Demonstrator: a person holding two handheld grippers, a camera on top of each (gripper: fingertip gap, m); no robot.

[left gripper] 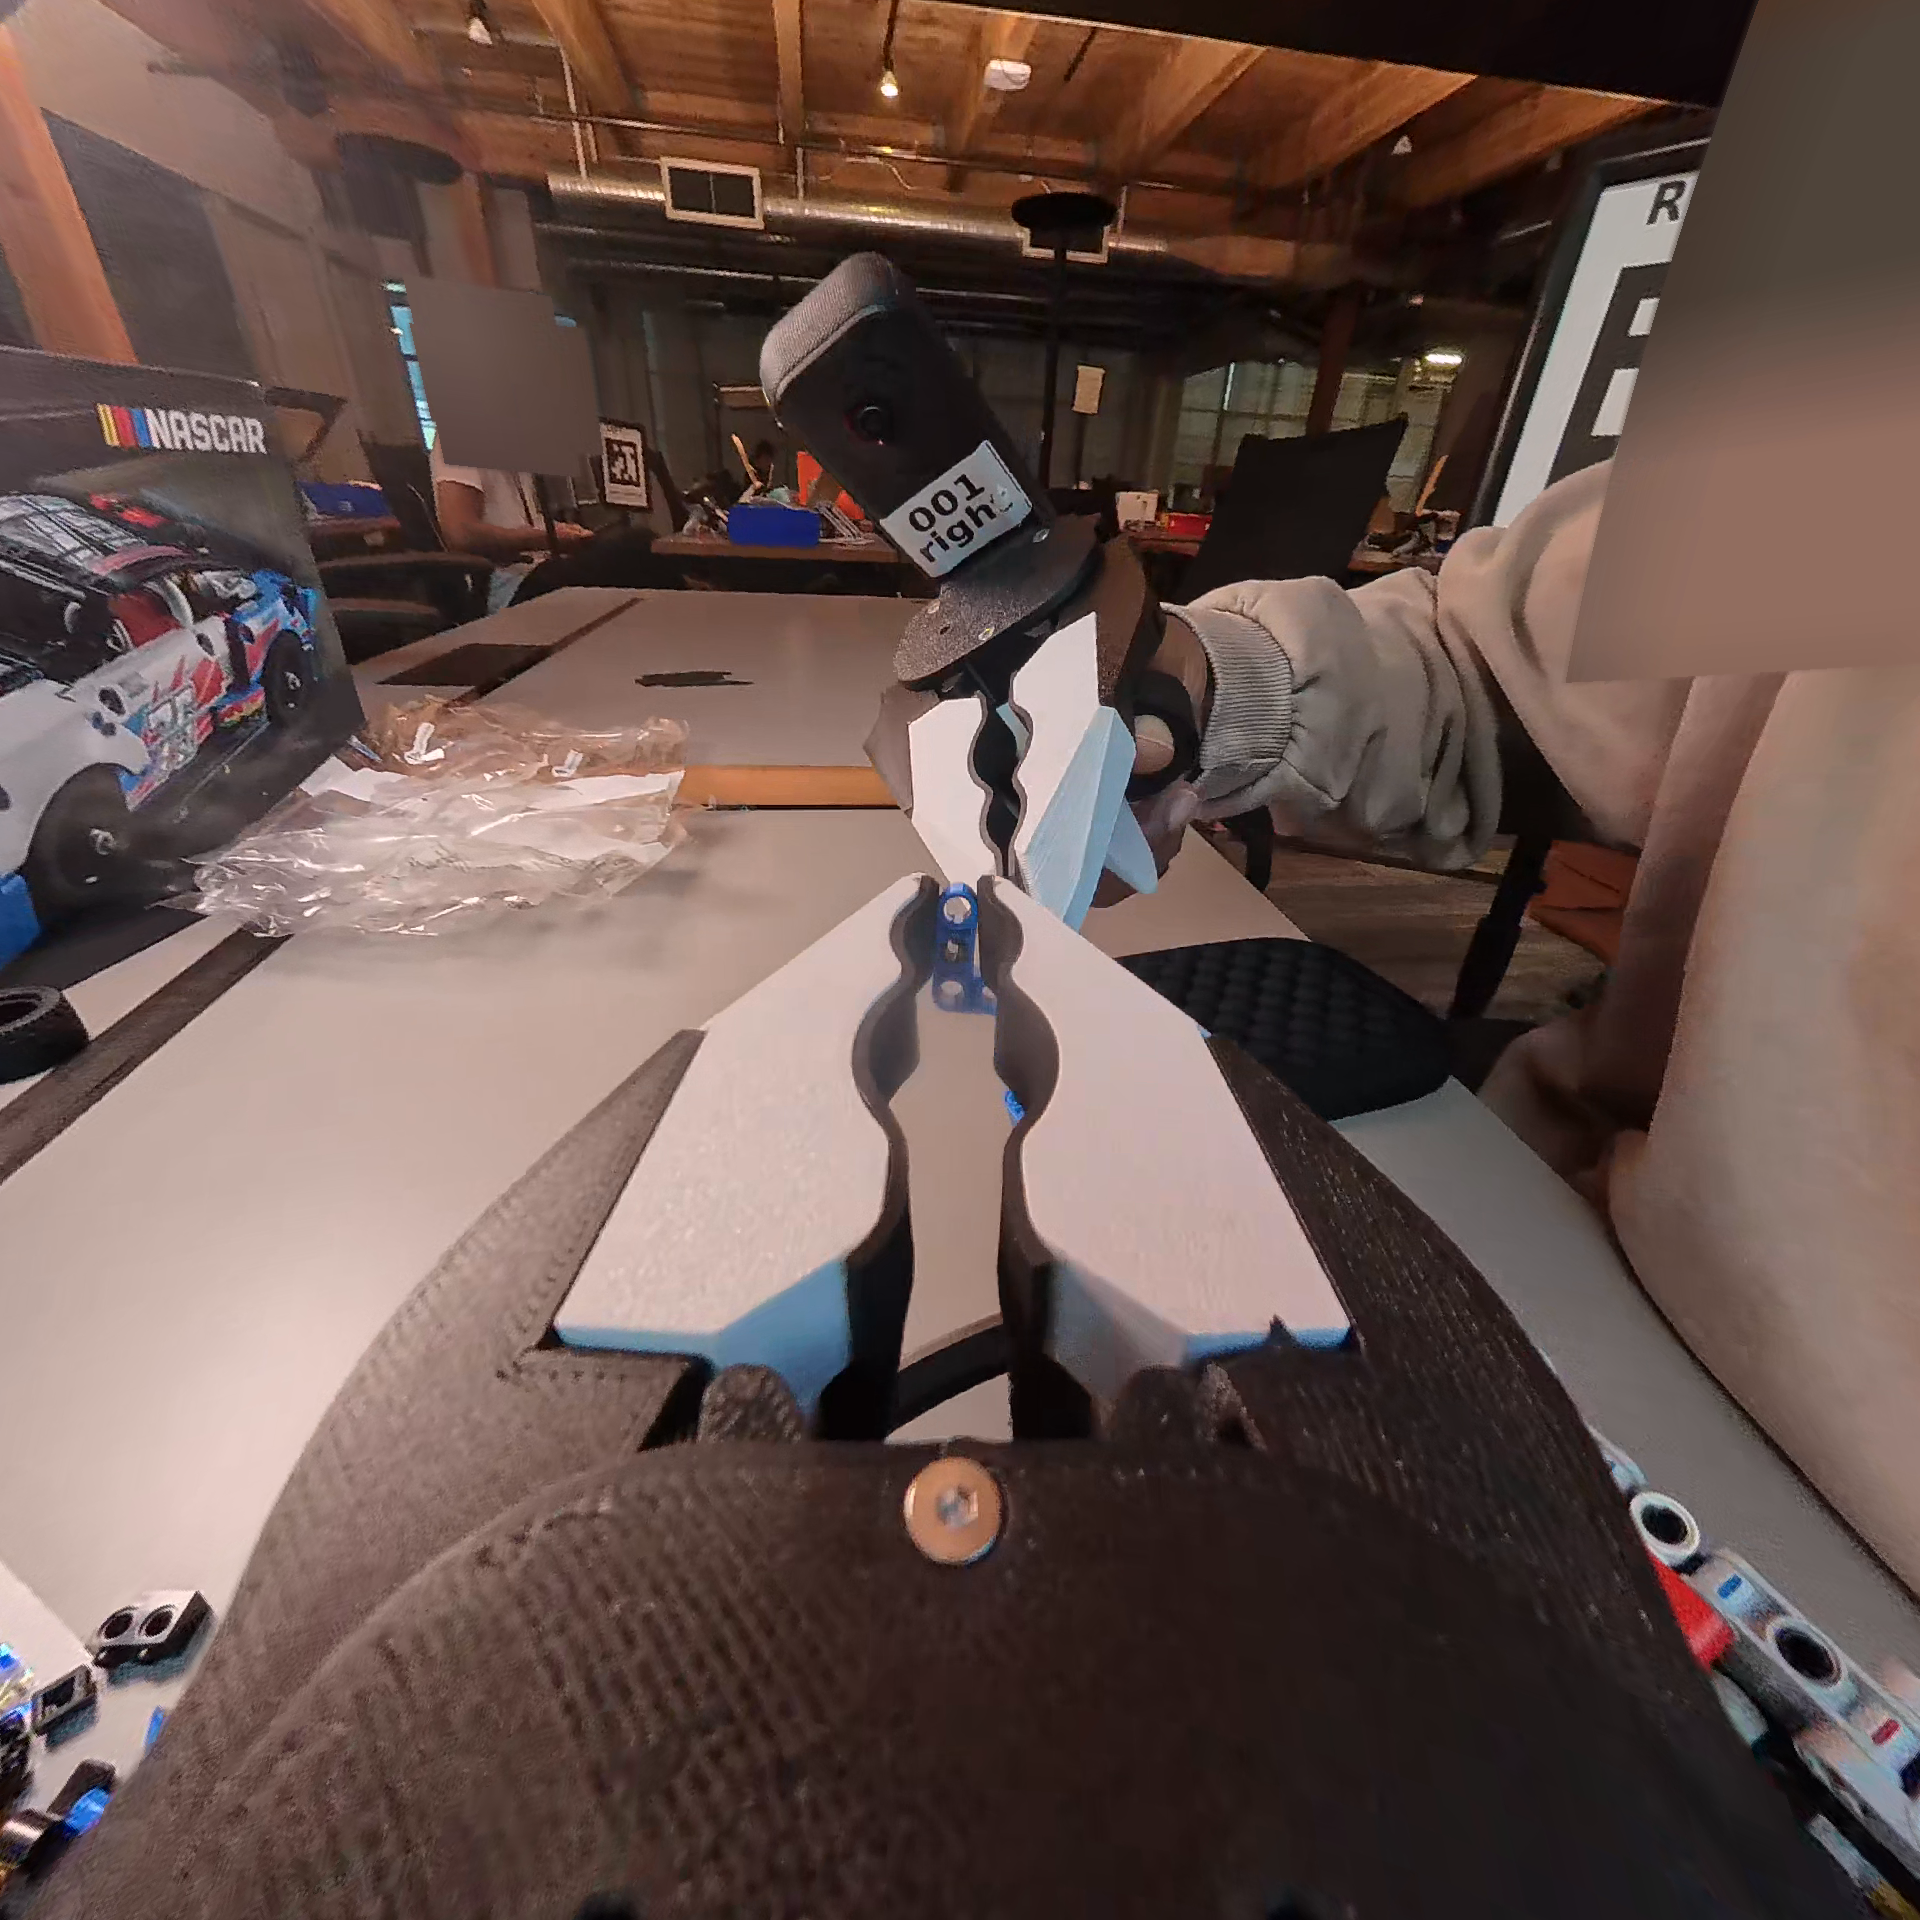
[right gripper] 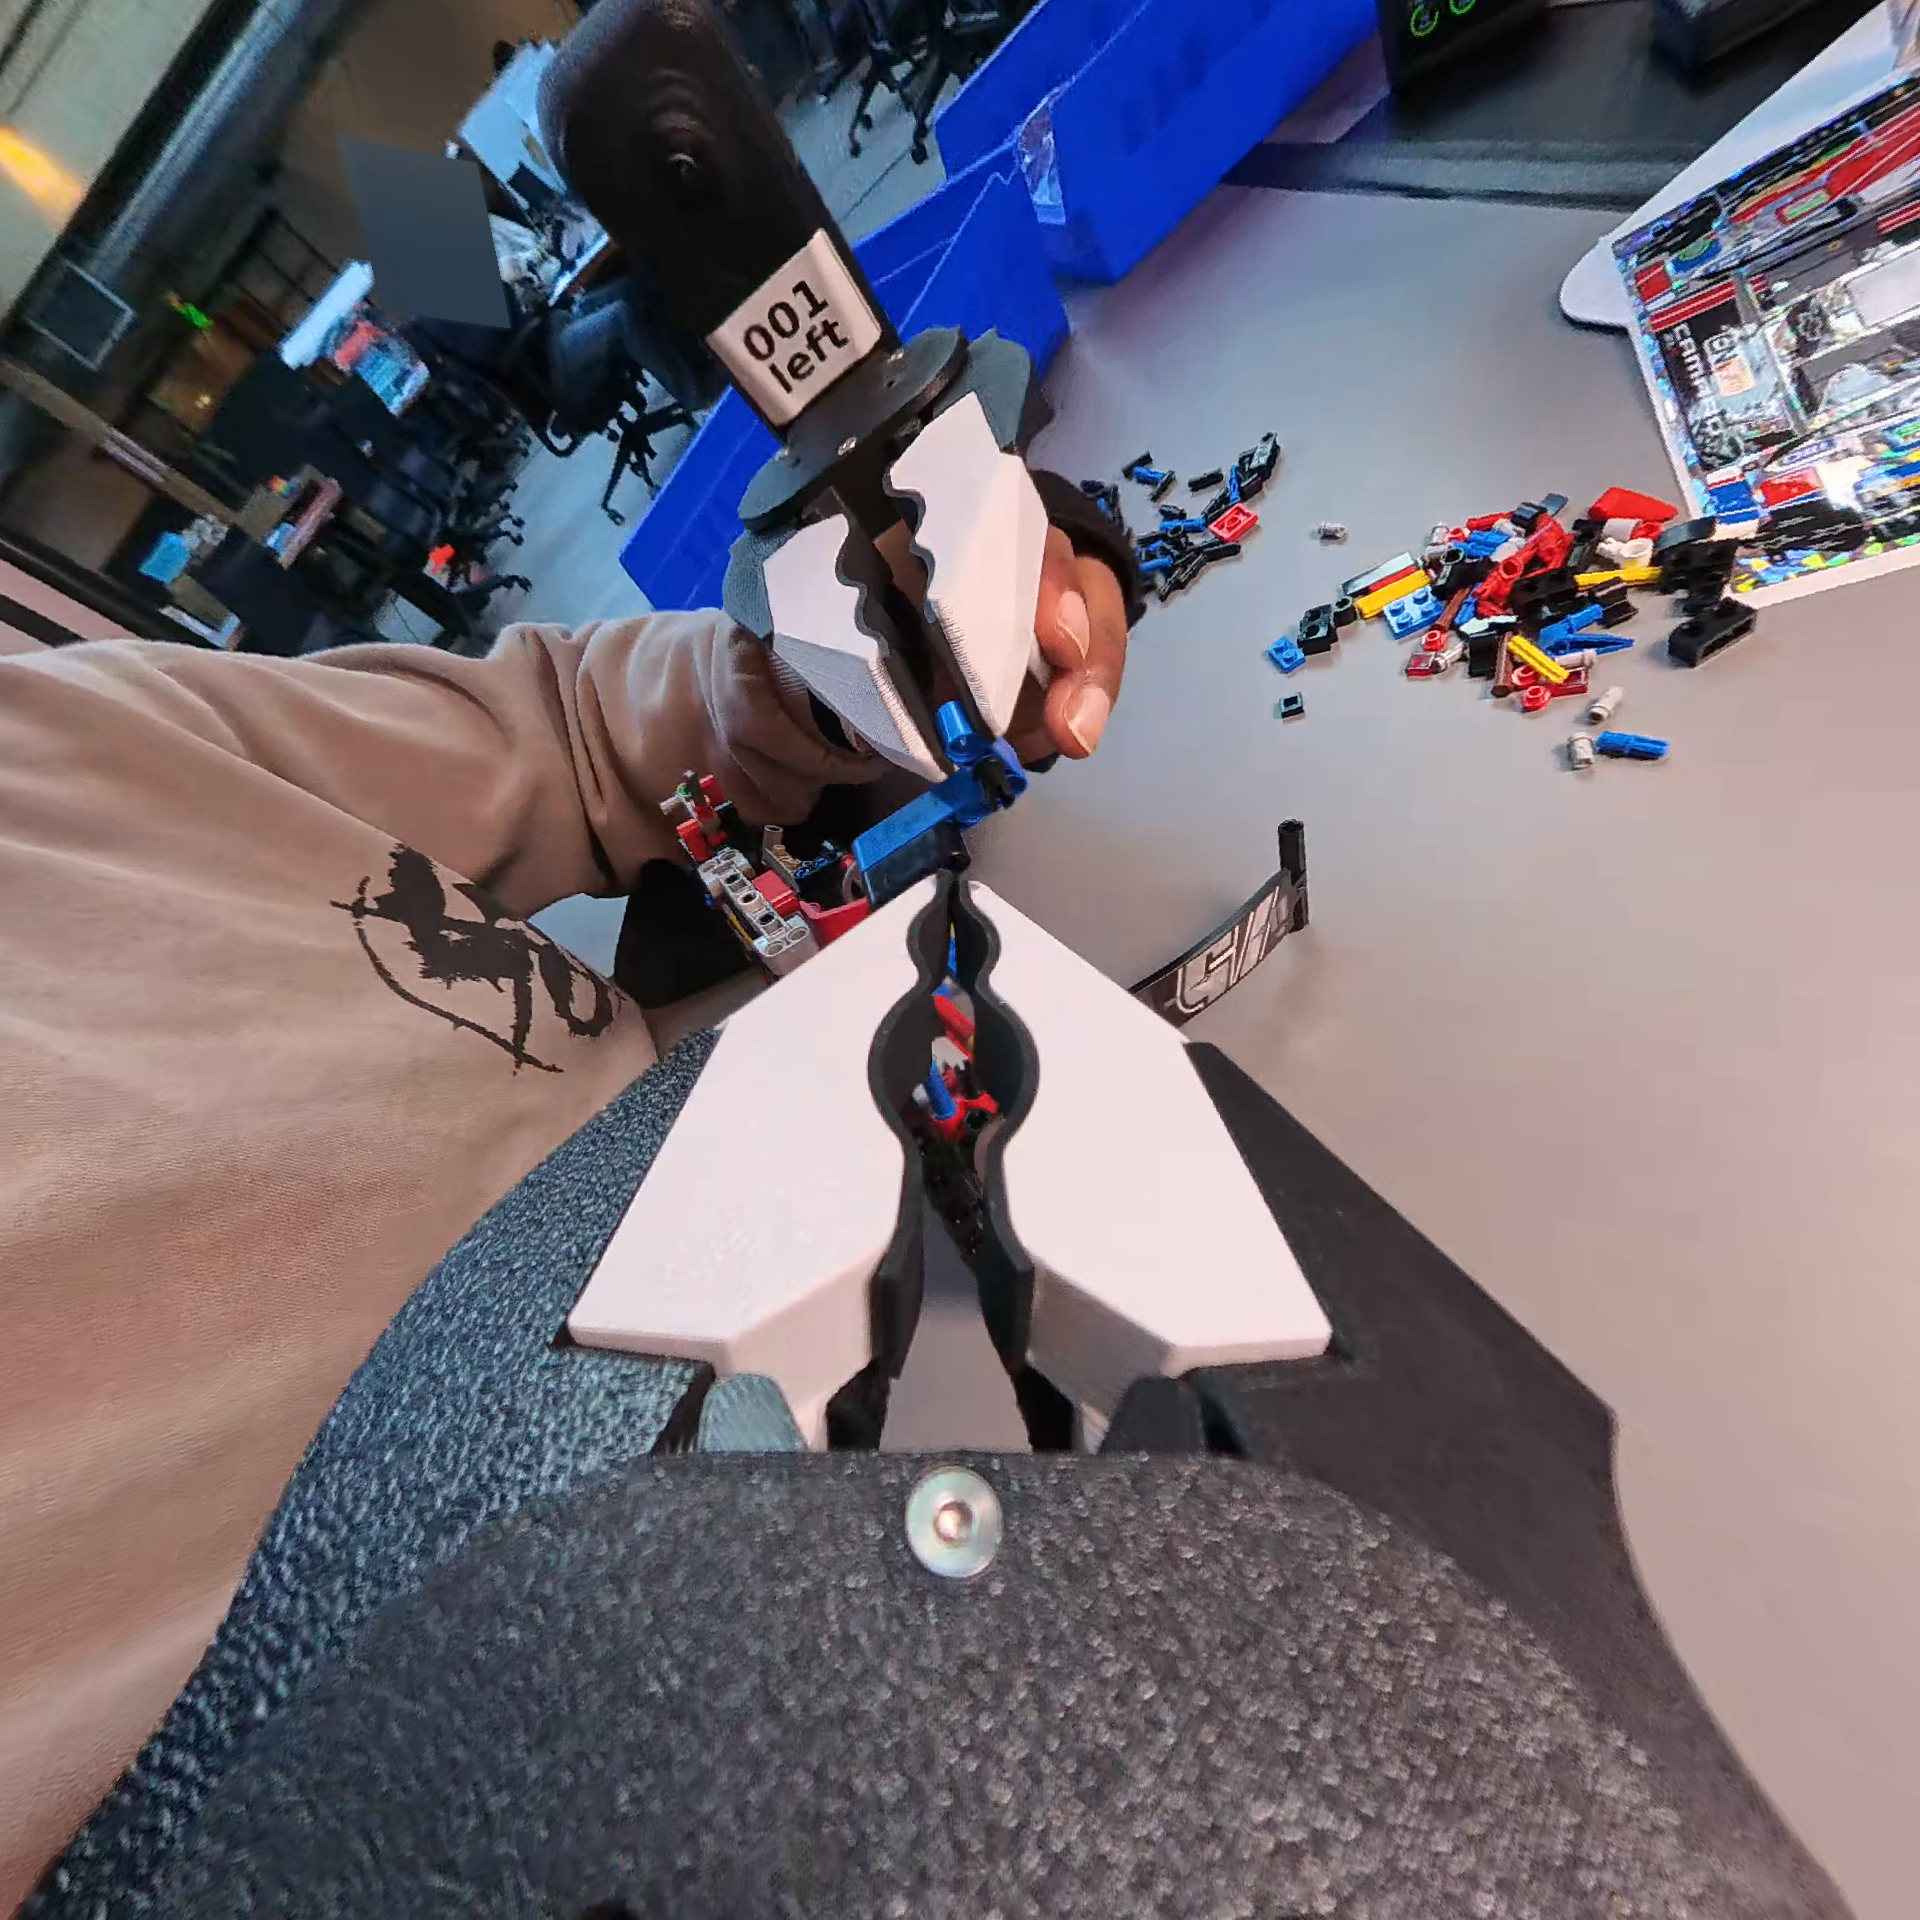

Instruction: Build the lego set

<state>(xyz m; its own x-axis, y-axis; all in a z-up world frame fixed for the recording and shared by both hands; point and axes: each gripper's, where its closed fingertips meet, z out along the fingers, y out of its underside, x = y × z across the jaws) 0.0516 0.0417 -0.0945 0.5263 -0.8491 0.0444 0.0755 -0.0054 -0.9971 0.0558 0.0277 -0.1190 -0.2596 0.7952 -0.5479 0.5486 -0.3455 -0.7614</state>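
Observation:
My left gripper [left gripper: 954, 896] is shut on a blue lego beam with holes [left gripper: 956, 935] and holds it above the grey table [left gripper: 312, 1143]. In the right wrist view the left gripper [right gripper: 961, 750] grips the upper end of that blue piece [right gripper: 925, 805], which slants down to a dark end with a black pin. My right gripper [right gripper: 951, 891] is shut, its tips just below that dark end. It also shows in the left wrist view [left gripper: 1006, 868], tips close to the left gripper's. A part-built red, grey and black model [right gripper: 748, 899] lies under the left hand.
Loose lego pieces [right gripper: 1538, 603] lie spread on the table at right, by a printed sheet [right gripper: 1787, 312]. A black curved piece [right gripper: 1236, 945] lies close by. Blue bins [right gripper: 1039, 208] stand behind. The set's box [left gripper: 156, 644], plastic bags [left gripper: 436, 821] and a tyre [left gripper: 36, 1029] are at left.

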